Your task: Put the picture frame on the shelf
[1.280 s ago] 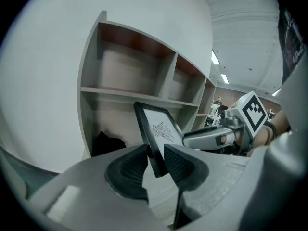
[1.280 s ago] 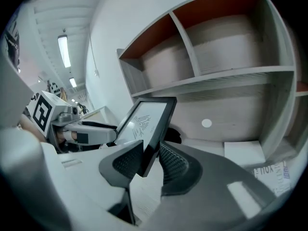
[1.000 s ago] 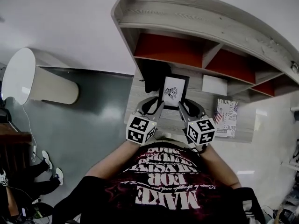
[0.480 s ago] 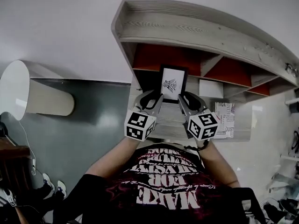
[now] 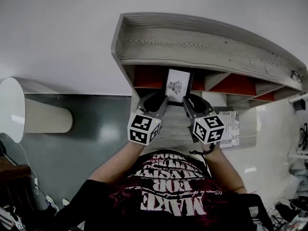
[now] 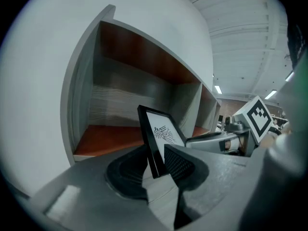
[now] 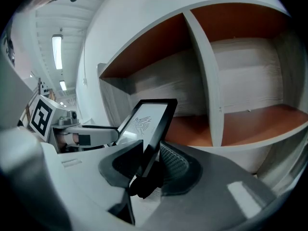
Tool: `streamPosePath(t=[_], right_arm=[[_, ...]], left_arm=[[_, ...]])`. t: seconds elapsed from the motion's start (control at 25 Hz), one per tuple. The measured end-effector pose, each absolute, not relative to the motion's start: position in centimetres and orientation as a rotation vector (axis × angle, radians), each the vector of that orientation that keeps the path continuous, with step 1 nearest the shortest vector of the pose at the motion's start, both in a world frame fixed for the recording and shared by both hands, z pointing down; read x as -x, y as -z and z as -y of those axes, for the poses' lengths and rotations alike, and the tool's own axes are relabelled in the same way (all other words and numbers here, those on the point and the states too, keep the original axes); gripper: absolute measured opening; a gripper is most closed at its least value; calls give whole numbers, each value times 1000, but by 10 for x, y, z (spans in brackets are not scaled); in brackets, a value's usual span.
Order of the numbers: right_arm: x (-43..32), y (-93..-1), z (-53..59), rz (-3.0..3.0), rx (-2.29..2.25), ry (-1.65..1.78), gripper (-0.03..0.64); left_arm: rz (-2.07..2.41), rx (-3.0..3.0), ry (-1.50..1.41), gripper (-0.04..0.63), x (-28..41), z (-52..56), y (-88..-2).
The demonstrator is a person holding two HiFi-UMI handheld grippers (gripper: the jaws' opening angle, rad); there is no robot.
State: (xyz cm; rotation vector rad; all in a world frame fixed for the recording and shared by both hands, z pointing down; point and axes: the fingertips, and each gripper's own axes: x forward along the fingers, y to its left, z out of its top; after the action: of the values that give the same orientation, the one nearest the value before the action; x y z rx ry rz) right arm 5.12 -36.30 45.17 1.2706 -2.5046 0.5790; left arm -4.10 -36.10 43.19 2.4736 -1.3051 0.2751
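**Picture frame held by both grippers at the shelf's left-end compartment**

The picture frame (image 5: 177, 85) is off the desk, carried between the two grippers. It is black-edged, with a white sheet bearing a small dark drawing. It stands nearly upright, tilted a little back, with its face toward the person.

The left gripper (image 5: 160, 101) has its jaws closed narrowly on the frame's lower left edge. In the left gripper view the black edge (image 6: 148, 143) sits between the two dark pads. The right gripper (image 5: 189, 102) grips the lower right edge in the same way, and in its own view the frame (image 7: 147, 124) rises from between its ribbed pads. The marker cubes (image 5: 144, 128) sit close to the person's chest.

In the head view the frame overlaps the front edge of the grey wooden shelf (image 5: 192, 37). It is in front of the red-backed compartment (image 6: 130, 85) at the shelf's left end, left of the upright divider (image 7: 209, 81). The frame's bottom is above the compartment's orange-brown floor (image 6: 106, 138). Whether it touches the shelf cannot be made out.

Near the desk's right edge lies a printed book (image 5: 230, 128), well apart from the frame.
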Motion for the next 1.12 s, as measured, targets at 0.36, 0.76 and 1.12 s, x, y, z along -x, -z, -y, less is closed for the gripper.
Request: streamPosePath(t=[0.36,0.76,1.12], right_arm=[[-46,-452,399,2478,-1265,-654,133],[-43,-449,419,2466,-1282,-748,135],[-46,-446,426,2477,-1318,-734,141]], left_arm=[[1255,-2427,-278,120,47,397,-438],[1196,-2378,-259,127,50,413,-437],[1230,-2420,-256,129,45,414,-437]])
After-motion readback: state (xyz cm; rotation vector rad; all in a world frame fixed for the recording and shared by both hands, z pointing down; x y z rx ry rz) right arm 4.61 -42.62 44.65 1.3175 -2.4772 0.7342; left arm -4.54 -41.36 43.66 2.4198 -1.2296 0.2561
